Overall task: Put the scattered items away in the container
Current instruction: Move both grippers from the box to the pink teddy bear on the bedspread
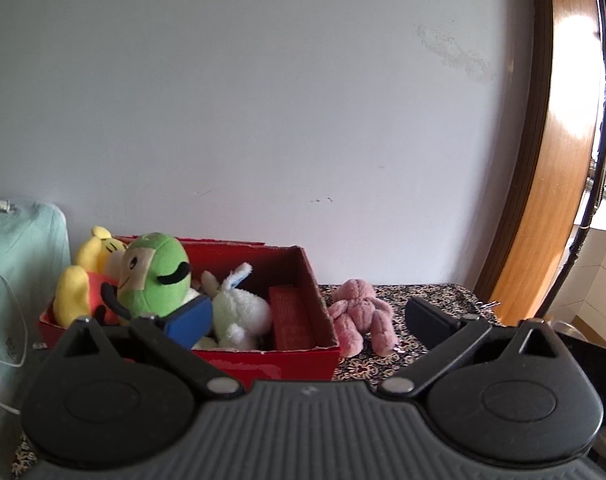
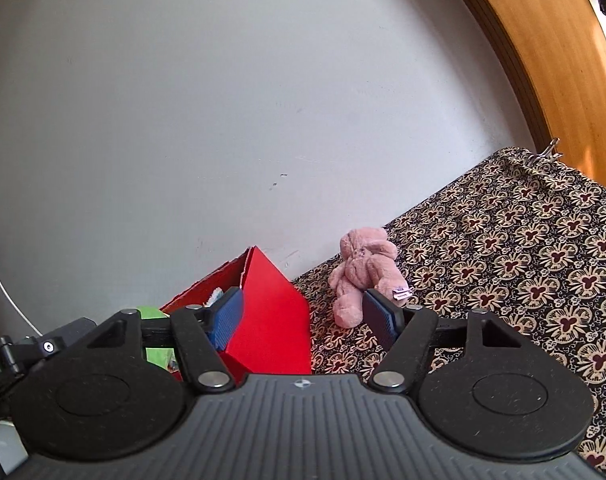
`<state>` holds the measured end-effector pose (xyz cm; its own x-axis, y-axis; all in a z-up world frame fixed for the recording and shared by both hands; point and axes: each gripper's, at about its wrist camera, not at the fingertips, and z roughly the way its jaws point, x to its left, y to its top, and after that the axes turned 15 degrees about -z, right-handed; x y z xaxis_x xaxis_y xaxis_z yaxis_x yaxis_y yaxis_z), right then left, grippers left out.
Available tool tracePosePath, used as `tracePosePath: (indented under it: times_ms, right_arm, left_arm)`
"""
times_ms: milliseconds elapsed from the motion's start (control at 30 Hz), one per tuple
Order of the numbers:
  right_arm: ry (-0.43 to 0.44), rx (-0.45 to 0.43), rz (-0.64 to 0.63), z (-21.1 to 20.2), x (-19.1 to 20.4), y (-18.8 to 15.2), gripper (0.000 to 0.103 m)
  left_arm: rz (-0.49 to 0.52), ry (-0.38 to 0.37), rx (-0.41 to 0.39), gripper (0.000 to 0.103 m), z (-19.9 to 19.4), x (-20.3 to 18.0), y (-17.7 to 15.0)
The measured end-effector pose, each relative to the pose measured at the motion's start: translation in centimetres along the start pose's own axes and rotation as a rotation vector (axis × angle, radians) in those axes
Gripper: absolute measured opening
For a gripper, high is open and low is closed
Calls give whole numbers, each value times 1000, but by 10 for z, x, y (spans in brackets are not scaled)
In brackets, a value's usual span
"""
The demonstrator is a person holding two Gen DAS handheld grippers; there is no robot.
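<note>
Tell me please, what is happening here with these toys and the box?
A person with a gripper in each hand is tidying soft toys into the red box. The green toy, yellow toy and white toy already lie inside. Only the pink plush sits outside, on the patterned cloth beside the box. The right gripper is open, pointing near it; the left gripper is open too.

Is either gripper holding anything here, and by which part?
Nothing is held: left gripper and right gripper are both open and empty; the pink plush lies untouched.
</note>
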<state>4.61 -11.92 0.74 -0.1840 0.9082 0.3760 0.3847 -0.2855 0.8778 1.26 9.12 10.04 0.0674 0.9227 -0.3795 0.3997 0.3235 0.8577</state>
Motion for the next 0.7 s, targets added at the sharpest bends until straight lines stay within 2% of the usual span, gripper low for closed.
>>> tracePosePath:
  times_ms: [233, 367, 467, 567, 700]
  right_arm:
    - [-12, 52, 8, 32, -34, 9, 48]
    - [-35, 86, -6, 57, -68, 20, 44]
    - [-27, 117, 50, 77, -105, 30, 44]
    - [25, 154, 112, 103, -135, 41, 45]
    - [109, 246, 62, 155, -143, 55, 45]
  left_arm:
    - [145, -147, 43, 102, 35, -44, -9]
    - [165, -209, 134, 102, 86, -65, -12]
    - [145, -225, 226, 102, 132, -72, -18]
    - [92, -222, 285, 102, 168, -76, -21]
    - [30, -239, 338, 102, 206, -79, -21]
